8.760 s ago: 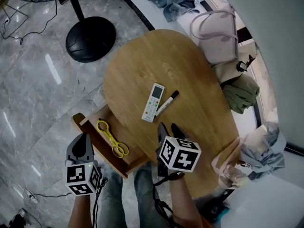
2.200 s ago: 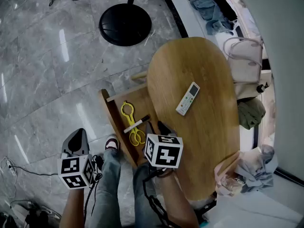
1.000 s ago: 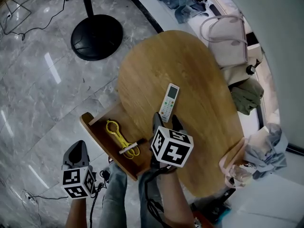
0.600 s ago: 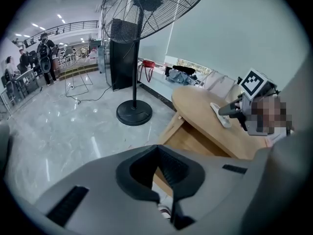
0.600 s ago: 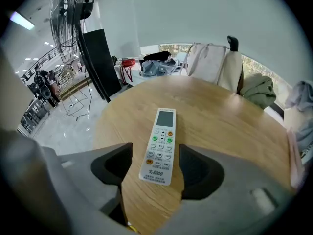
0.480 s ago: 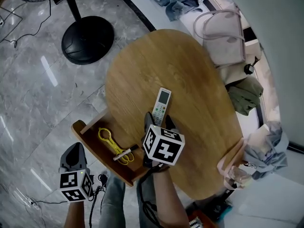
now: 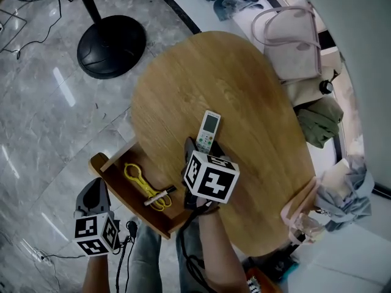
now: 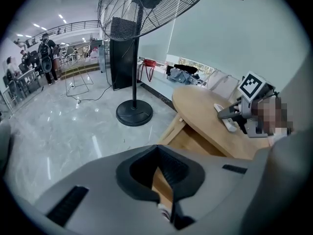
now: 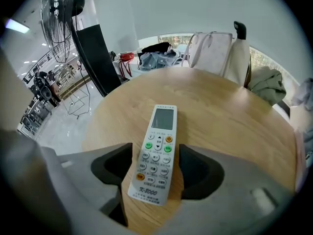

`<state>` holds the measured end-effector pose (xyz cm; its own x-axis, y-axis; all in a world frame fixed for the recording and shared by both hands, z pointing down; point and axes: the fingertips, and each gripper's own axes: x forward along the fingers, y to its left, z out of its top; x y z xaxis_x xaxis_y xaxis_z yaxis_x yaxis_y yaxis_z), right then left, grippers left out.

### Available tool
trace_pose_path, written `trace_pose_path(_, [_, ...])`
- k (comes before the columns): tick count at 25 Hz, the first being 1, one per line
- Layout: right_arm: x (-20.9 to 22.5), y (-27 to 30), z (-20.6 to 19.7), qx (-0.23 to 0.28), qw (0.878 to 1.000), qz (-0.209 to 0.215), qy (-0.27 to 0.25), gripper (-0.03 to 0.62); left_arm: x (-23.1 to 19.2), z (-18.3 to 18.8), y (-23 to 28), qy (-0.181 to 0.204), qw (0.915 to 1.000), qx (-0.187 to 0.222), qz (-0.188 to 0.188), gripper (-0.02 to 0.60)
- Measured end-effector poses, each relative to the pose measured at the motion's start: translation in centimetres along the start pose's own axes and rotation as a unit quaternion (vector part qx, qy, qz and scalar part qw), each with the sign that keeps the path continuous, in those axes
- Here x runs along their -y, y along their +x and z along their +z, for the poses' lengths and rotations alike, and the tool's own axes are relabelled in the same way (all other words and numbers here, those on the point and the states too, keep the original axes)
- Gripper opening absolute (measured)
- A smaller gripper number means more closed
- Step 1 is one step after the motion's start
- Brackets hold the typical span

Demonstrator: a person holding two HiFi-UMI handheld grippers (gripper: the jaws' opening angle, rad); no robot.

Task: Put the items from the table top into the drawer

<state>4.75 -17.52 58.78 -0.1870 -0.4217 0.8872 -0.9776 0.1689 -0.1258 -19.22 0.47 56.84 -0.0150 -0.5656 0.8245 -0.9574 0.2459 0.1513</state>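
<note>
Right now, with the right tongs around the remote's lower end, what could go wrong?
1. The right tongs, which have just been opening, straddle the remote without pressing it, near its bottom end. Gripped there, the long screen end may droop or twist out.
2. It lies slightly askew between them, so closing may nudge it across the table.
3. The drawer already holds a yellow tool and marker; the remote could land on them.

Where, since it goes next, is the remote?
Head view: the remote lies on the table right of the drawer, its end loose between the right gripper's jaws, which have just been opening.
</note>
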Motion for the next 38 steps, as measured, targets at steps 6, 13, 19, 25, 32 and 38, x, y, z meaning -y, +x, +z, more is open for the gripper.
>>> trace_pose_path(6, [0.5, 0.4, -0.1, -0.010, 1.000, -0.007, 0.000, 0.284, 0.1, -0.1, 0.3, -0.004, 1.0000, -0.001, 0.001, -0.005])
trace_pose_path(13, [0.6, 0.3, -0.1, -0.012, 1.000, -0.007, 0.001, 0.270, 0.4, -0.2, 0.3, -0.004, 1.0000, -0.001, 0.001, -0.005])
trace_pose_path(19, [0.9, 0.3, -0.2, -0.018, 1.000, -0.004, -0.004, 0.235, 0.7, -0.3, 0.1, -0.005, 1.0000, 0.001, 0.000, -0.005])
trace_pose_path(25, [1.1, 0.0, -0.6, -0.018, 1.000, 0.002, -0.016, 0.229, 0.6, -0.7, -0.3, -0.007, 1.0000, 0.004, 0.002, -0.005])
trace_pose_path(32, [1.1, -1.1, -0.9, -0.014, 1.000, 0.010, -0.026, 0.225, 0.6, -1.2, -1.1, -0.011, 0.9999, 0.009, 0.005, -0.005])
trace_pose_path(38, [0.9, -2.5, -1.6, -0.011, 0.999, 0.015, -0.036, 0.225, 0.8, -1.5, -2.2, -0.018, 0.9996, 0.020, 0.006, -0.005])
